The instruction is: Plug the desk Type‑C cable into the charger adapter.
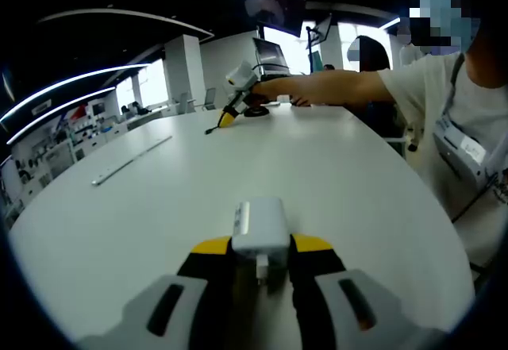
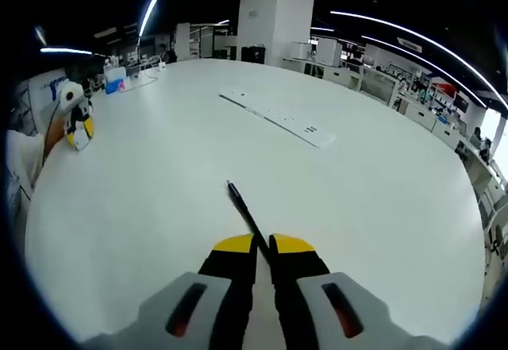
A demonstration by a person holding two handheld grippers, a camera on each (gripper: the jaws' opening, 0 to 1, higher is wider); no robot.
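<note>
A white charger adapter (image 1: 259, 227) sits clamped between the yellow-tipped jaws of my left gripper (image 1: 262, 247), low over the white table (image 1: 333, 175). Far across the table a person's outstretched arm holds my right gripper (image 1: 228, 117), with the thin black Type-C cable (image 1: 212, 130) sticking out of it. In the right gripper view, my right gripper (image 2: 263, 247) is shut on that black cable (image 2: 242, 205), whose tip points forward just above the table. My left gripper (image 2: 78, 132) with the white adapter (image 2: 71, 94) appears small at the far left.
A long white strip (image 1: 131, 159) (image 2: 278, 118) lies flat on the table. The person (image 1: 468, 120) stands at the table's right edge. A black round object (image 1: 255, 112) rests by the far hand. Desks and shelves surround the table.
</note>
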